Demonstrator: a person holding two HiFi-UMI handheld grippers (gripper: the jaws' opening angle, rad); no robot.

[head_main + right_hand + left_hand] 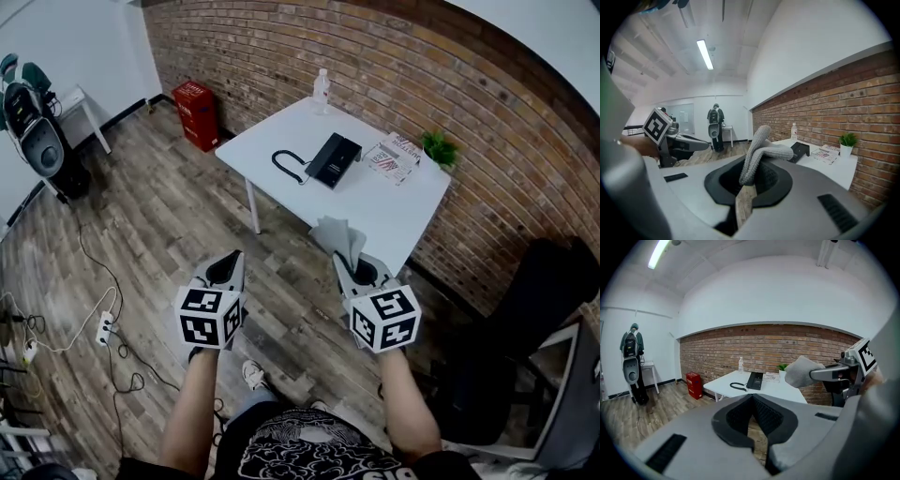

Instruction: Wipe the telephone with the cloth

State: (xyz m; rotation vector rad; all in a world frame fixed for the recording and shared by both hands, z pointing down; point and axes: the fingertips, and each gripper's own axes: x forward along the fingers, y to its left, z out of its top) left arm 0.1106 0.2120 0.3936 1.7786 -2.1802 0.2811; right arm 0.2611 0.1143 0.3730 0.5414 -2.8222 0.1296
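The black telephone (335,159) with its coiled cord (289,167) lies on a white table (281,131), well ahead of both grippers. It also shows small in the left gripper view as the telephone (755,379) and in the right gripper view as the telephone (801,150). My right gripper (349,267) is shut on a grey cloth (339,237), which sticks up out of the jaws as a folded cloth (761,145). My left gripper (228,269) is level with it to the left, over the wooden floor. Its jaws are shut and hold nothing.
On the table stand a water bottle (321,91), a magazine (392,157) and a small potted plant (438,148). A red crate (198,113) sits by the brick wall. A black chair (525,337) is at the right. Cables and a power strip (103,328) lie on the floor at left.
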